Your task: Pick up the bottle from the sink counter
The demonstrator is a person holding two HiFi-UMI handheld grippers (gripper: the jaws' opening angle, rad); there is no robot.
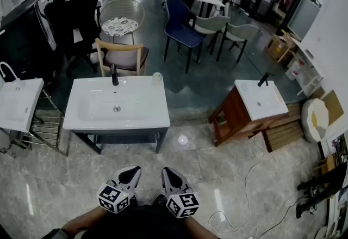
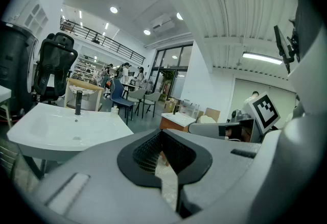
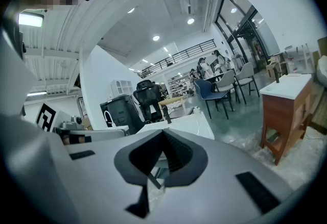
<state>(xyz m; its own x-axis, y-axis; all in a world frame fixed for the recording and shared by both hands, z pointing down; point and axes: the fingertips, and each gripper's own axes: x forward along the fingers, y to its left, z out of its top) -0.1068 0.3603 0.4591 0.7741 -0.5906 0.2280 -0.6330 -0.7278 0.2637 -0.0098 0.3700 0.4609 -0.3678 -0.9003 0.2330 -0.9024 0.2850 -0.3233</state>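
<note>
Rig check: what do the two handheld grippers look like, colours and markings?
Left gripper and right gripper match: pale grey moulded bodies tapering to two jaws lined with black ribbed pads. Each carries a cube of black-and-white square markers. No cables show on them. The person wears dark clothing.

We note a white sink worktop [image 1: 155, 118] on the floor [image 1: 65, 178]; a black faucet [image 1: 114, 75] and a small bottle [image 1: 157, 77] stand at its back edge.
</note>
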